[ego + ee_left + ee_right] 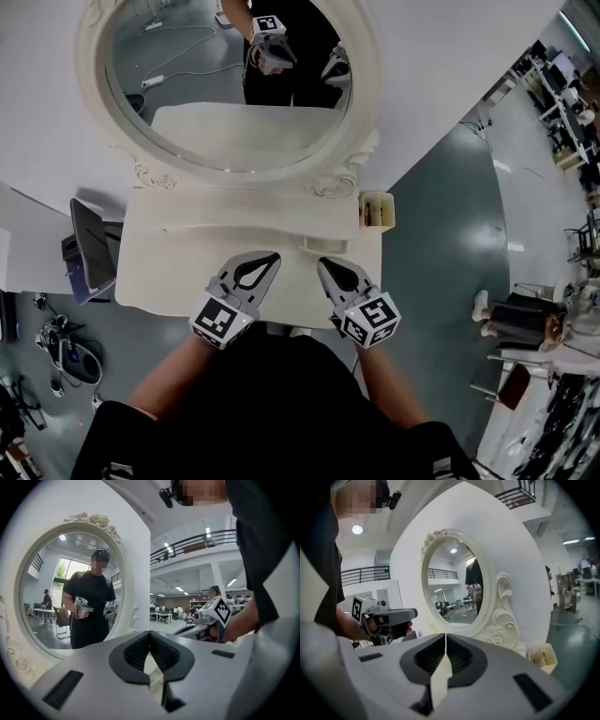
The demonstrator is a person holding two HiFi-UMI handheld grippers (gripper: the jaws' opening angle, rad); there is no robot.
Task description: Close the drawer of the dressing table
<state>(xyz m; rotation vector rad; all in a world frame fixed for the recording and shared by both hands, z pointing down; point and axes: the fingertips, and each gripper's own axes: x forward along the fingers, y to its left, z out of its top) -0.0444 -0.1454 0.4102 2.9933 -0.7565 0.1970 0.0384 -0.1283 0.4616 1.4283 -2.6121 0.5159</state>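
Pointing toward the oval mirror (230, 84) in the head view, the left claw (274, 255) and the right claw (323, 263) are sitting side by side over the front edge of the dressing table's cream counter (178, 272), a little apart from each other; both are keeping their jaws pressed together with nothing between them; the drawer (298, 330) is showing only as a pale sliver under that front edge, between the two claws, and I cannot tell how far out it is standing; a small open-topped box (377, 210) is sitting at the counter's right rear corner.

In the left gripper view, the left claw's ribbed jaws are meeting at the tips and gripping nothing; the mirror is filling the left side; the right claw is showing at the right.

In the right gripper view, the right claw's jaws are likewise lying closed and empty; the mirror is standing ahead, with the box to its right; the left claw is showing at the left.
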